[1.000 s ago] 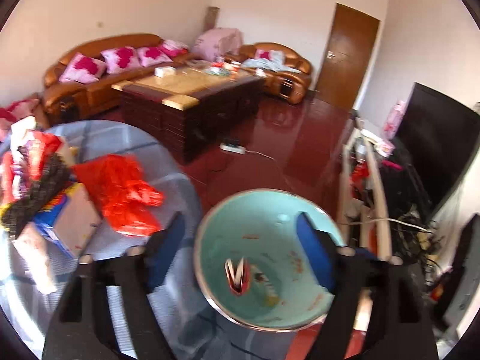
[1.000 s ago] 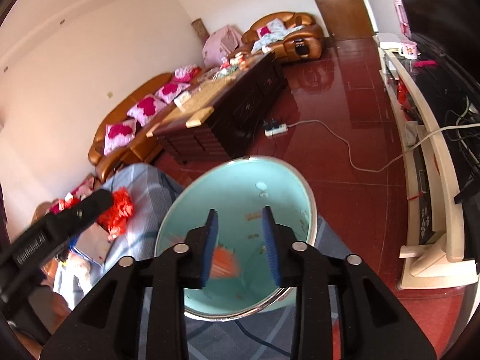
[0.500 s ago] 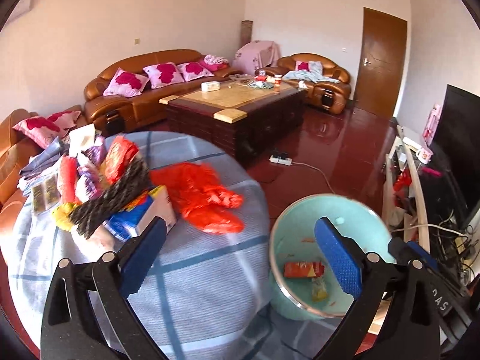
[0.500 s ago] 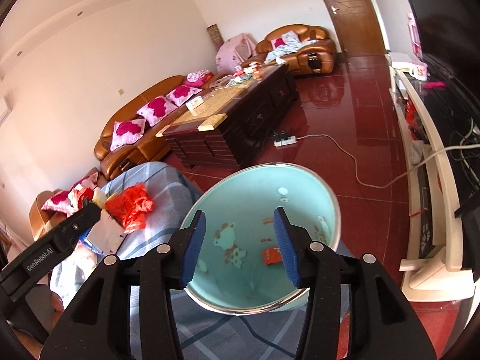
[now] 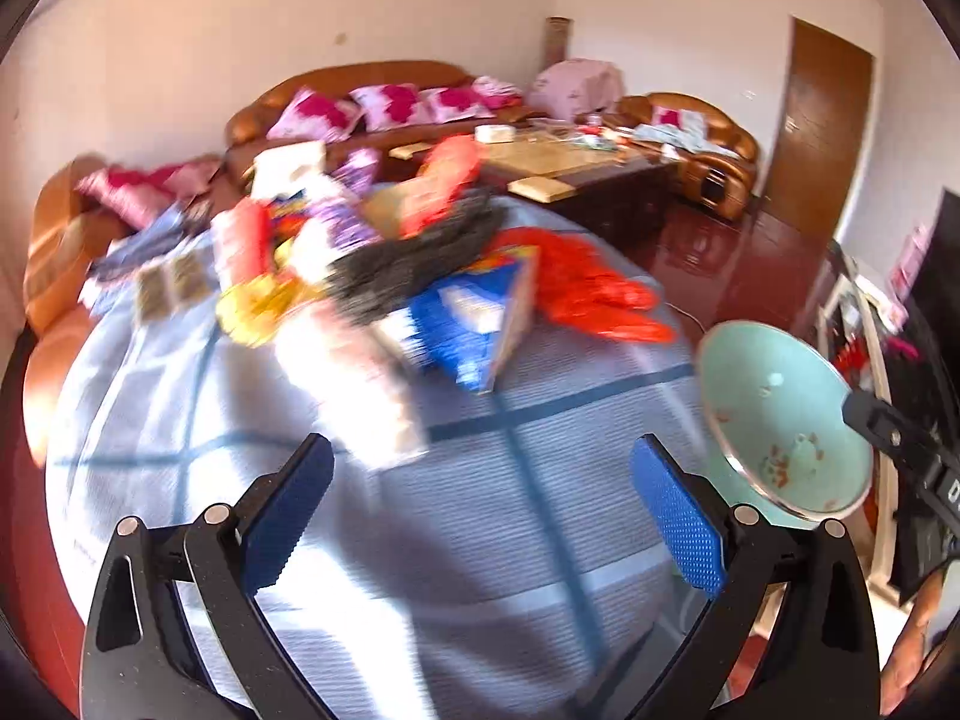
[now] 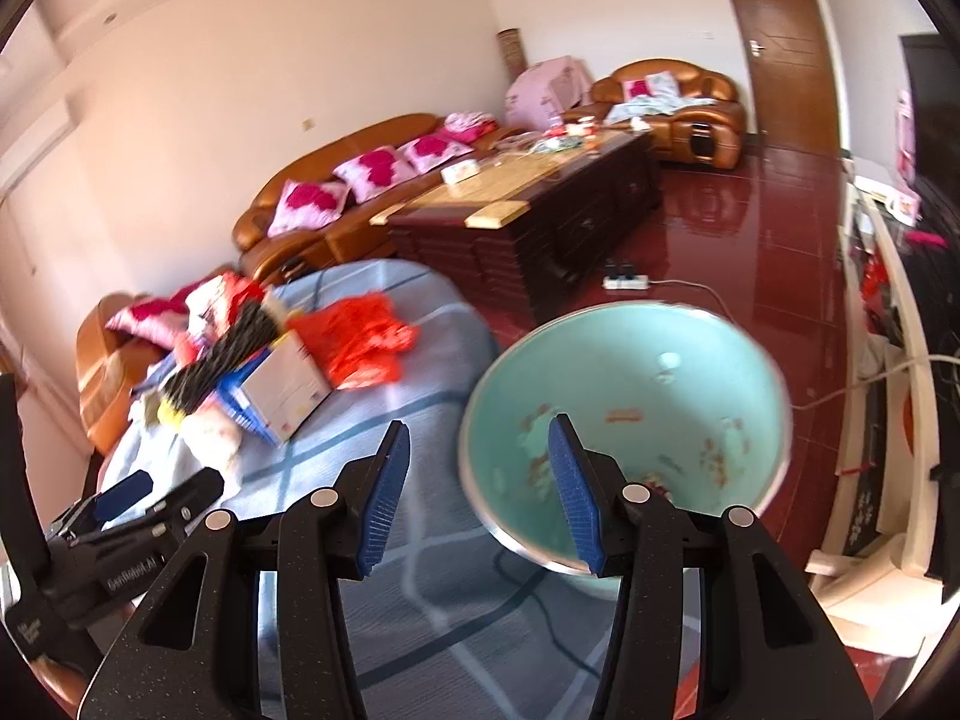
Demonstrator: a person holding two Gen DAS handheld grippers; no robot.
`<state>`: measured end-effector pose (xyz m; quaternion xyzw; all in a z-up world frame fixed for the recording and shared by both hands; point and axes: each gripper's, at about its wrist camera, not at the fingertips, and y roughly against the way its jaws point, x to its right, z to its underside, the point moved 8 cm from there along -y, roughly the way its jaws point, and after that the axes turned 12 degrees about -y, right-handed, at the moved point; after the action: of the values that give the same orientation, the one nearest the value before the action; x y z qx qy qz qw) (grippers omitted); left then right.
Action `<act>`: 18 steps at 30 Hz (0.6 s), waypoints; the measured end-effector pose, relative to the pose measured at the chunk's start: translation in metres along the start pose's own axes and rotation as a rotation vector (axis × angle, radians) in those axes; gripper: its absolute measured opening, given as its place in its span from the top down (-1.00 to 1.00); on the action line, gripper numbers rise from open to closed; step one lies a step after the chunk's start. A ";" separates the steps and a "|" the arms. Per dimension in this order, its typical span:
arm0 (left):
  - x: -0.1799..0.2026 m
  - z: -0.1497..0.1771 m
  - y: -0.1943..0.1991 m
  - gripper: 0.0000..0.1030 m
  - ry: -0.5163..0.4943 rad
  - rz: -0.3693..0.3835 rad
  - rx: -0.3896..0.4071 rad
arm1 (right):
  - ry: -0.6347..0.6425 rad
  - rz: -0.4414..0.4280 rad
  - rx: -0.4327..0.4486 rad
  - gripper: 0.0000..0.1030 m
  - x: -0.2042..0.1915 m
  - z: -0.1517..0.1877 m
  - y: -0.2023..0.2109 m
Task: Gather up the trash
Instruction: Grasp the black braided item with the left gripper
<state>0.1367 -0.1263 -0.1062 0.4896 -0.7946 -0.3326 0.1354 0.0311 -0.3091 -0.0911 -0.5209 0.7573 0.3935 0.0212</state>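
Compared with a second ago, the left gripper point(image 5: 480, 504) has been swung off the teal bin point(image 5: 780, 420) and is now aimed at the blue checked cloth point(image 5: 510, 540); the bin is now seen at its far right instead of between its fingers. The jaws, then narrower, are now spread as wide as they go, with nothing between the blue pads point(image 5: 288, 510), only bare cloth. The trash pile point(image 5: 384, 276) lies ahead and slightly left of it, blurred: a blue-and-white box point(image 5: 474, 324), a red plastic bag point(image 5: 588, 294), a dark netted piece, yellow and pink wrappers. The right gripper point(image 6: 474, 492) was shifted too; the bin point(image 6: 630, 408) is now ahead-right, its rim just behind the right pad, where earlier both pads were framed over the opening. Its jaws are parted about halfway, wider than a second ago, and nothing is gripped. Scraps are seen at the bin bottom. Open cloth is left between both tools and the pile; the cloth edge drops to red floor point(image 6: 720, 240) past the bin, with a dark coffee table point(image 6: 540, 222) further ahead. The left gripper's body point(image 6: 120, 552) is seen at the right tool's lower left.
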 end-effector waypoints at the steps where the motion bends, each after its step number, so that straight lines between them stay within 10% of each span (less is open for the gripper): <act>1: -0.006 0.001 0.000 -0.88 0.016 -0.005 -0.001 | 0.012 -0.005 -0.006 0.06 -0.007 0.003 -0.001; 18: -0.060 -0.023 -0.018 -0.88 0.078 -0.013 0.040 | 0.073 -0.057 -0.068 0.06 -0.057 0.028 -0.024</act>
<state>0.1907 -0.0885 -0.0941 0.5101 -0.7920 -0.2980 0.1543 0.0657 -0.2511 -0.0993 -0.5565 0.7286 0.3990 -0.0131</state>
